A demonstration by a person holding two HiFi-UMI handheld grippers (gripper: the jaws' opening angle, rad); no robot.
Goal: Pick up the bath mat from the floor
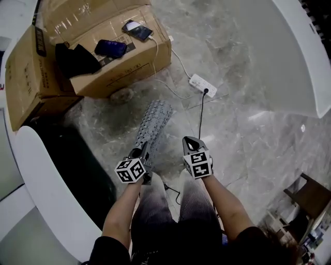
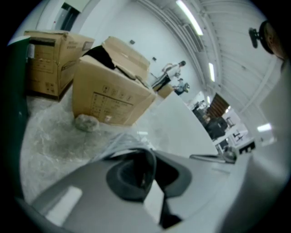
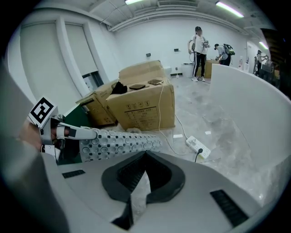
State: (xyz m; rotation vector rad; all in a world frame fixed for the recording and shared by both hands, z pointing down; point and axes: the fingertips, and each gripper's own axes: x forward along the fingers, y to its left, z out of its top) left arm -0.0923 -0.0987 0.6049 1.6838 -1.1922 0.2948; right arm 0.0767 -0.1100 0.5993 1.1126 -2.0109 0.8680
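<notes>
Ceiling strip lights (image 3: 229, 6) give bright, even light with soft glare on the marble floor (image 1: 243, 129); both gripper views warp toward dark corners, and the bath mat (image 2: 119, 142) is blurred.

In the left gripper view the bath mat (image 2: 119, 142) is a blurred sliver, mostly hidden behind the left gripper (image 2: 150, 157), and the far-off people (image 3: 198, 50) are too small to make out

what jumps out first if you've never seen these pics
A grey bath mat studded with suction cups sticks out forward in mid-air, pinched at its near end by the left gripper. The right gripper beside it is shut and empty. Behind, a big cardboard box carries two phones, near a white power strip on the floor.
</notes>
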